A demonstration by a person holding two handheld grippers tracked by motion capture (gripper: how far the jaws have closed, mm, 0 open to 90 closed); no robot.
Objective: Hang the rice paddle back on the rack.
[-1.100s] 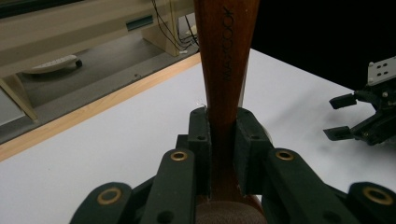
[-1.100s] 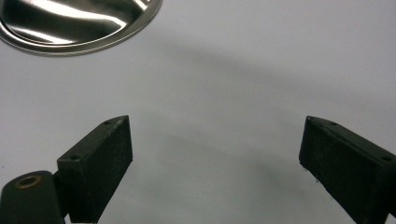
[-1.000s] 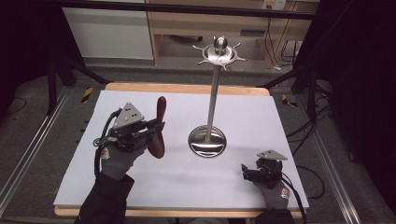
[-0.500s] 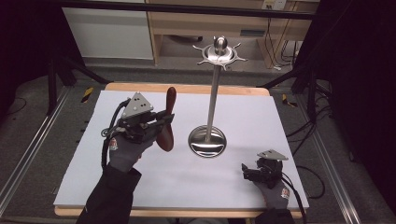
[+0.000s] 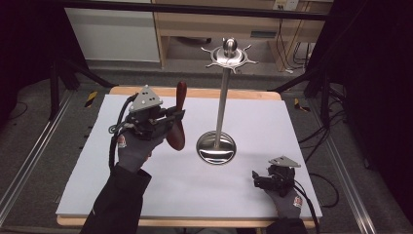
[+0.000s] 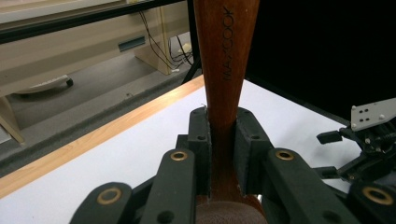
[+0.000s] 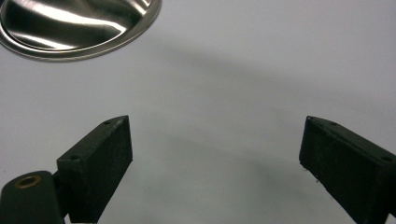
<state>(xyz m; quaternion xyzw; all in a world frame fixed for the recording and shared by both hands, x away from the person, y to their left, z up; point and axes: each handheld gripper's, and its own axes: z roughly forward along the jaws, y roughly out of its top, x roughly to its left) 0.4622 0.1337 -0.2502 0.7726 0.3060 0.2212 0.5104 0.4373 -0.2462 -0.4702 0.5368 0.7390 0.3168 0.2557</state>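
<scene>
Wooden and reddish-brown, the spoon is clamped between the jaws of the left gripper, which hangs above the white table cover in the high view. Its handle rises above the jaws and tilts slightly; its bowl hangs below them, clear of the cover. In the left gripper view the two black pads press on either side of the narrow neck of the spoon, and lettering runs along the handle above the grip.

Beside the left gripper, on the side its jaws point to, stands the steel utensil stand. Its round base rests on the cover, near the spoon's bowl but apart from it. Its thin post carries a hooked crown higher than the spoon's handle end.

Well apart from the left gripper, at the near right of the cover, the right gripper rests low, its jaws pointing towards the base. In the right gripper view, its jaws stand wide apart with bare cover between them, and the rim of the base lies ahead of its left jaw.
</scene>
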